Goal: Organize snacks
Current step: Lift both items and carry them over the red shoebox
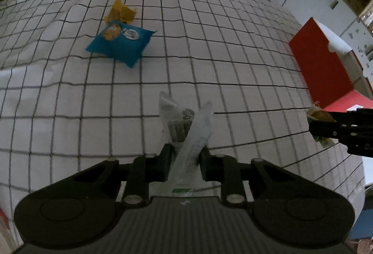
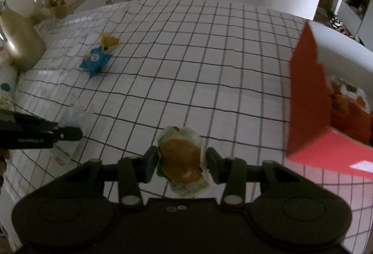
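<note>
Your left gripper, held level above the checked tablecloth, is clamped on a clear snack packet. Your right gripper, tilted down, pinches a wrapped bun w/ the red box just beside it at right. Blue cookie bag & yellow wrapper lie touching, well apart from both.

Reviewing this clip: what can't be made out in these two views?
- Red box contents: right wrist view shows only blurred orange packets; the frame edge cuts the rest.
- Clear packet in the left claw: label too blurred to read.
- Wrapped bun in the right claw: wrapper print unreadable.
- Yellow packet: partly hidden behind the blue cookie bag.
</note>
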